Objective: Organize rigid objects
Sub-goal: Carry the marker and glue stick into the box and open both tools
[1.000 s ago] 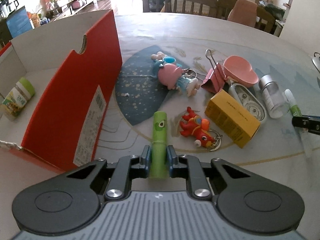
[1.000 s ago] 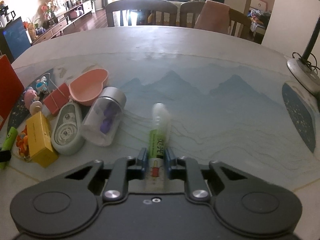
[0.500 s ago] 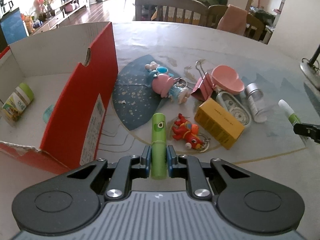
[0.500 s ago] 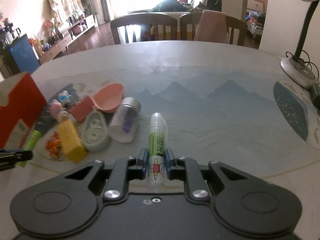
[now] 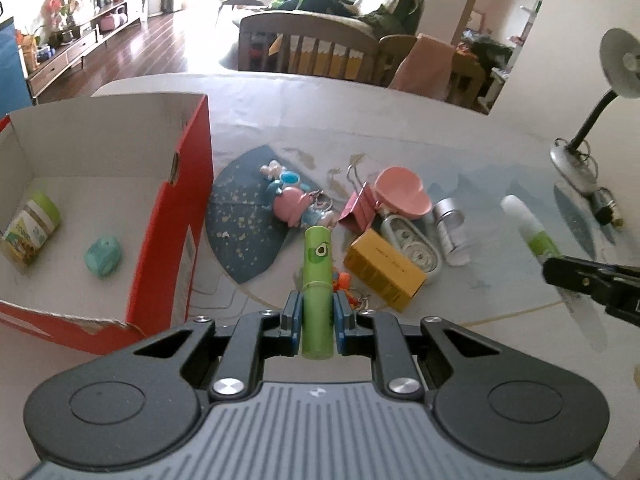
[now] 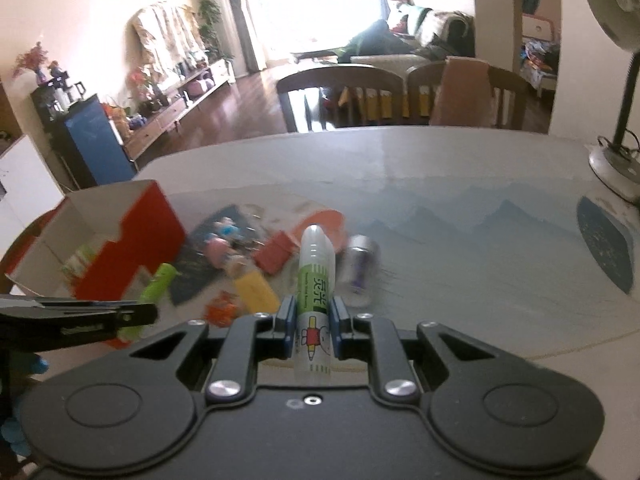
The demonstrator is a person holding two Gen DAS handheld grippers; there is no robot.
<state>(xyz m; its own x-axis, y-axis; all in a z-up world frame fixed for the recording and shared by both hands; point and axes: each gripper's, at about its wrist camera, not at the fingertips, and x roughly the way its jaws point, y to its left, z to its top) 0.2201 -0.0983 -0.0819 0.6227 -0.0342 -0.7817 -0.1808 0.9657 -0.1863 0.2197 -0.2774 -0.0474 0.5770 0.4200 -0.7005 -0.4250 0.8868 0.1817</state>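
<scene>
1. I see the left gripper (image 5: 316, 316) closed on the green tube (image 5: 317, 280); its blue pads press both sides of the tube's lower part, and the avocado-printed end sticks forward past the fingertips.
2. The right gripper (image 6: 313, 322) is clamped on the glue stick (image 6: 315, 296). The white cap points ahead of the jaws and the cartoon-printed end reaches back between the finger arms.
3. In the left wrist view, the red cardboard box (image 5: 172, 236) sits ahead and to the left of the left gripper, open on top. A green-lidded jar (image 5: 32, 226) and a teal block (image 5: 103, 255) lie on its white floor, apart from each other.
4. Ahead and to the right of the left gripper lies the loose pile on the table (image 5: 280, 120): yellow box (image 5: 384, 274), white correction tape (image 5: 412, 246), clear vial (image 5: 450, 226), pink heart dish (image 5: 404, 192), pink binder clip (image 5: 358, 210), pink pig figure (image 5: 294, 204).
5. An orange keychain toy (image 5: 342, 280) lies just right of the held tube, partly hidden behind it.
6. The right gripper and its glue stick show at the far right of the left wrist view, well apart from the pile.
7. The right wrist view is motion-blurred; the box is ahead-left of the right gripper, with the pile between them.
8. A desk lamp (image 5: 580, 148) stands far to the right of both grippers.
</scene>
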